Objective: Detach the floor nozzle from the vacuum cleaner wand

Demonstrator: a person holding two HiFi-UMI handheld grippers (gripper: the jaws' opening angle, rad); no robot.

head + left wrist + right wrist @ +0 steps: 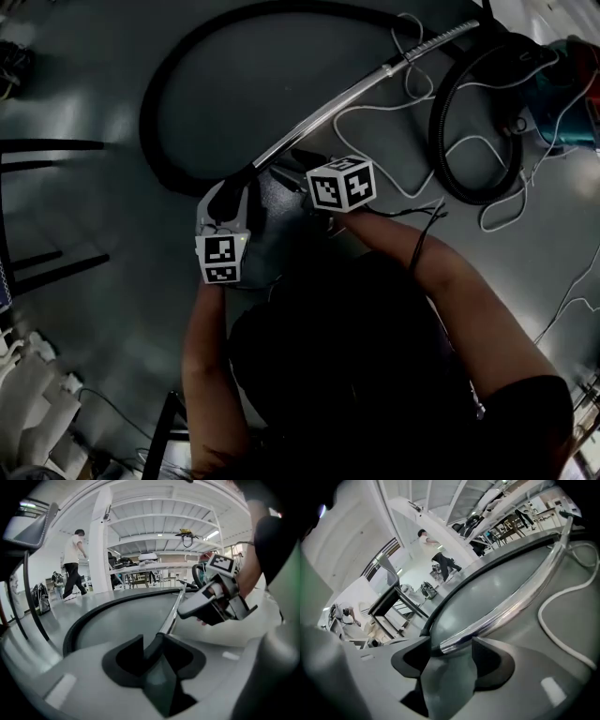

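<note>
Left gripper (pixel 157 652), right gripper (pixel 450 654) straddle wand (pixel 356 89) — jaws apart.

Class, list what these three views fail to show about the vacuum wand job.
Floor nozzle: not identifiable anywhere; in the head view the left gripper and right gripper cover the lower end of the shiny chrome wand.
Teal vacuum cleaner body: cut off by the head view's right edge.
Walking person in white top: too small, left gripper view.
</note>
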